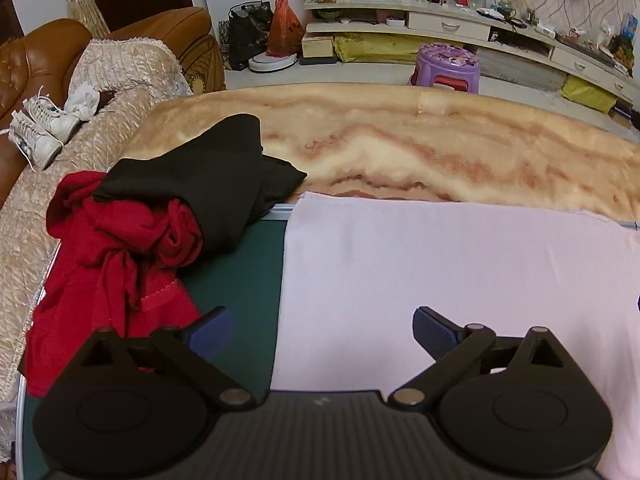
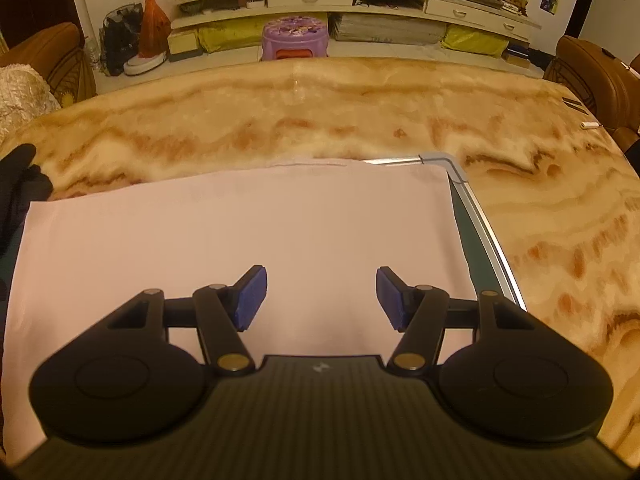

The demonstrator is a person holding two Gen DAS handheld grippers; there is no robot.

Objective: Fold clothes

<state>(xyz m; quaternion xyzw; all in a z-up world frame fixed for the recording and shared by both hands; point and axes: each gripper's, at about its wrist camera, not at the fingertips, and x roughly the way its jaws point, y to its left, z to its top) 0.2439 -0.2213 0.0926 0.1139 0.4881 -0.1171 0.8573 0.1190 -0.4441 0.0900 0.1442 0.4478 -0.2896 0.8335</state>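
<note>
Pale pink cloth lies flat and smooth on the green mat atop the marble-patterned bench. Left claw and right claw hover over it, both spread wide, empty. Red garment and black garment wait crumpled at left. Likely between folds; next, pinch a near edge.

Pink garment cut off at right edge, red garment partly under black garment
</note>
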